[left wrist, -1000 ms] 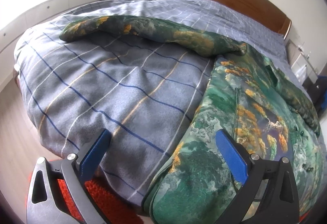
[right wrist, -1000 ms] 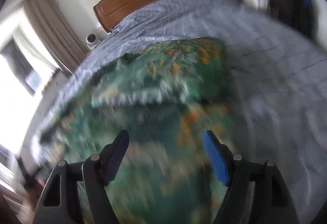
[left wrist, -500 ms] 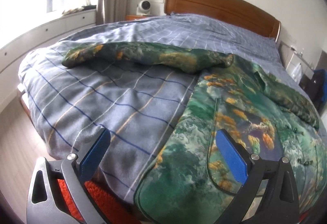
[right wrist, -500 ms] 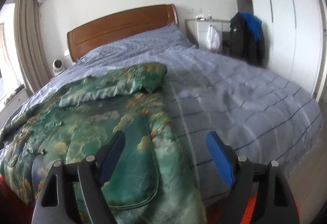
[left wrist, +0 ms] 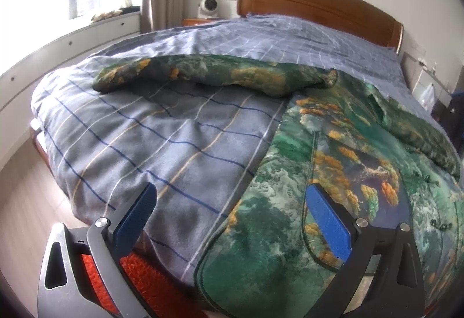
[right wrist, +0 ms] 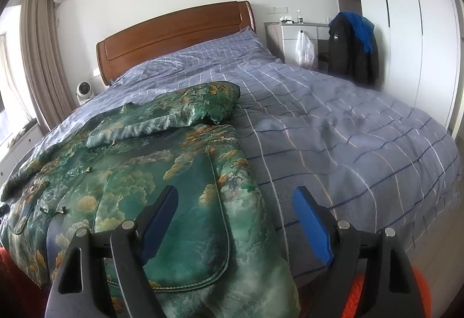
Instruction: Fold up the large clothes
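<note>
Both tongs are held spread wide above the foot of the bed, with nothing pinched between their blue pads. The left tongs (left wrist: 232,219) are seen over the edge of the garment: the right-hand pad sits in front of the green printed cloth, while the left-hand pad sits in front of the bare duvet. No contact between pads and cloth can be made out. The right tongs (right wrist: 235,219) are placed in mirror fashion, the left-hand pad over the green cloth and the right-hand pad over the duvet, again with no touch to be seen.

The jacket (left wrist: 333,173) (right wrist: 139,173), a large green padded piece printed with orange and pale patterns, is spread flat on the bed, its hem hanging over the foot just below both tongs. A curved seam is seen running down each front panel close to the pads. One sleeve (left wrist: 208,74) is stretched straight out to the side across the duvet, well beyond the left tongs. The other sleeve (right wrist: 174,112) is folded in over the upper body of the jacket, beyond the right tongs.

Under the jacket lies the grey-blue checked duvet (left wrist: 162,126) (right wrist: 348,129), which covers the whole bed up to the wooden headboard (left wrist: 319,2) (right wrist: 174,34). An orange rug (left wrist: 145,277) is seen on the floor beneath the tongs.
</note>
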